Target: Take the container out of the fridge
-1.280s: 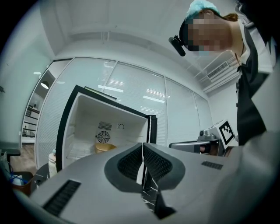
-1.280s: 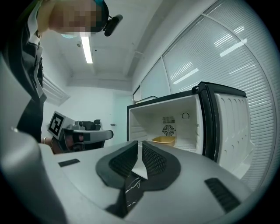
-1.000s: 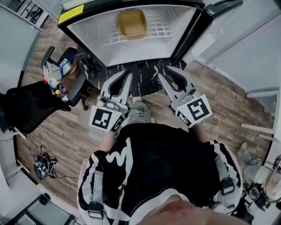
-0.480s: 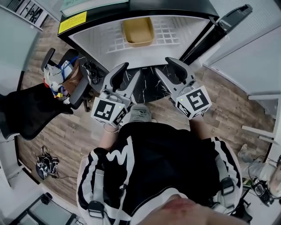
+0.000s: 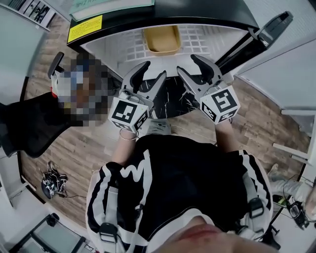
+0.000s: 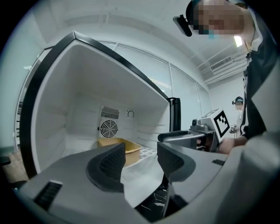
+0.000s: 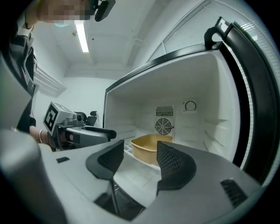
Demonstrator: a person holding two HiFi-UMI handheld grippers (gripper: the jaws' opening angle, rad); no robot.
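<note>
— What has changed at the open fridge (image 5: pixel 163 14)?
— Both tools have pushed up to its mouth. The left gripper (image 5: pixel 154 70) and right gripper (image 5: pixel 189 63), nearly closed a second ago, are opening wide, with nothing between their jaws.
— And the container?
— The yellow tub (image 5: pixel 162 39) sits untouched on the wire shelf (image 5: pixel 197 35), just ahead of both. The reach looks about to begin.

Office or lab-type room: glazed partition walls (image 6: pixel 183 87) far, strip light (image 7: pixel 81 37) and air vent (image 6: pixel 221 65) in ceiling, wood-plank floor (image 5: pixel 84 163), black office chair (image 5: pixel 29 126) left, cable tangle (image 5: pixel 49 184) near left, compact fridge (image 5: pixel 123 44) far centre.
</note>
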